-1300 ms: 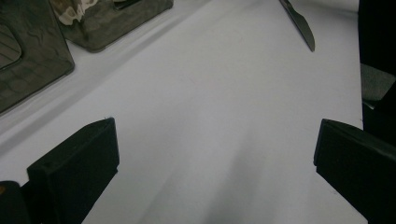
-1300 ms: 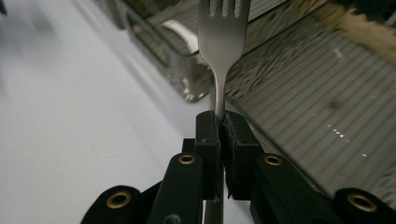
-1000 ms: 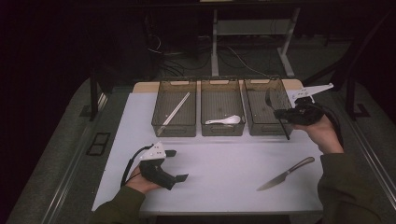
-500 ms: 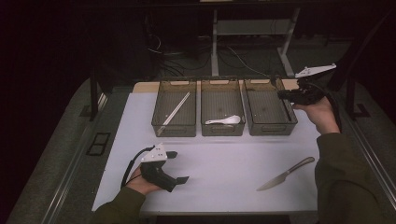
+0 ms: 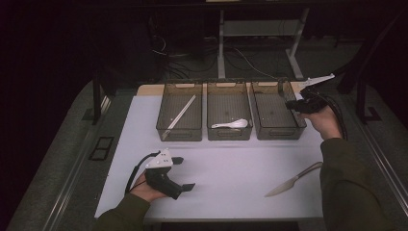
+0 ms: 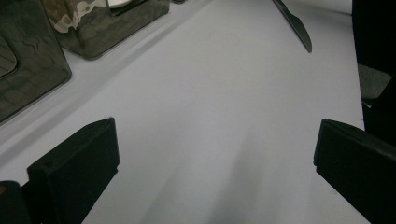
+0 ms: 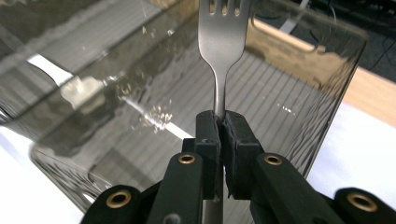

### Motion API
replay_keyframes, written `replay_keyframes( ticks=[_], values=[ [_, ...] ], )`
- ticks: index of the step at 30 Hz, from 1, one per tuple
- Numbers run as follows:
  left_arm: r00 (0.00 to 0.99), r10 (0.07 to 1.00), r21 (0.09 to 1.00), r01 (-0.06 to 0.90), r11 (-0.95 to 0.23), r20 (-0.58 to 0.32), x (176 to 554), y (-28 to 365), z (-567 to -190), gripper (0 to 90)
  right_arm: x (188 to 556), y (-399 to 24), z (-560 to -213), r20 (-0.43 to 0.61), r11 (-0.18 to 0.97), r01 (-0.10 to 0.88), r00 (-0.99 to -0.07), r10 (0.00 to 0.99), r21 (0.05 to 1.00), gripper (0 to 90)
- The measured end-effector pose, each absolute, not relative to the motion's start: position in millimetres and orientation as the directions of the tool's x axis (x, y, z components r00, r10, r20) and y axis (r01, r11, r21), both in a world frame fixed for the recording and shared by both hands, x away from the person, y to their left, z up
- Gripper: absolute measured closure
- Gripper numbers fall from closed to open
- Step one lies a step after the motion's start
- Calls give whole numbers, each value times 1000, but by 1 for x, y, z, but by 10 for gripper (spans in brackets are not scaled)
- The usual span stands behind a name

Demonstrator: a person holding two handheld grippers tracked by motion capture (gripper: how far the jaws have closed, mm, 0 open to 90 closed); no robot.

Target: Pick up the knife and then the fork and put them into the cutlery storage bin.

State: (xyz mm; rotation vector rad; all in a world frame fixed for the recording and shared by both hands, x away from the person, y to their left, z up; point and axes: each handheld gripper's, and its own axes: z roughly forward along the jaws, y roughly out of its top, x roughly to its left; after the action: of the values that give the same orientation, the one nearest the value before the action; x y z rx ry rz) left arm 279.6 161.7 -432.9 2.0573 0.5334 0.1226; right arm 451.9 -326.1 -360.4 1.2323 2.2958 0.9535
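Observation:
My right gripper (image 7: 222, 122) is shut on the handle of a metal fork (image 7: 222, 42), whose tines point away from me over the clear right bin (image 7: 303, 60). From above, the right gripper (image 5: 292, 104) hovers at the far right edge of that bin (image 5: 278, 132). A white spoon (image 5: 231, 124) lies in the middle bin (image 5: 229, 136) and chopsticks (image 5: 182, 111) in the left bin (image 5: 179, 136). A knife (image 5: 293, 179) lies on the white mat at front right. My left gripper (image 5: 185, 173) rests on the mat, open, with nothing between its jaws (image 6: 215, 172).
The three bins stand in a row at the back of the white mat (image 5: 231, 163). The knife (image 6: 294, 21) shows far ahead of the left gripper. Table legs and cables stand in the dark behind the table.
My right hand with the fork has shifted toward the far right end of the right bin. The left hand has stayed still.

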Motion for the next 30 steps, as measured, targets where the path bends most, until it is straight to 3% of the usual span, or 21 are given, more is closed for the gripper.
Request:
replay_keyframes(
  ticks=[23, 30],
  values=[
    [900, 416, 841, 321, -436, -128, 279, 161, -433, 0, 461, -307, -397, -48, 470, 646, -559, 828, 602, 831],
    [901, 416, 841, 320, -436, -128, 279, 161, -433, 0, 460, -307, -396, -33, 445, 648, -545, 838, 618, 685]
  ],
)
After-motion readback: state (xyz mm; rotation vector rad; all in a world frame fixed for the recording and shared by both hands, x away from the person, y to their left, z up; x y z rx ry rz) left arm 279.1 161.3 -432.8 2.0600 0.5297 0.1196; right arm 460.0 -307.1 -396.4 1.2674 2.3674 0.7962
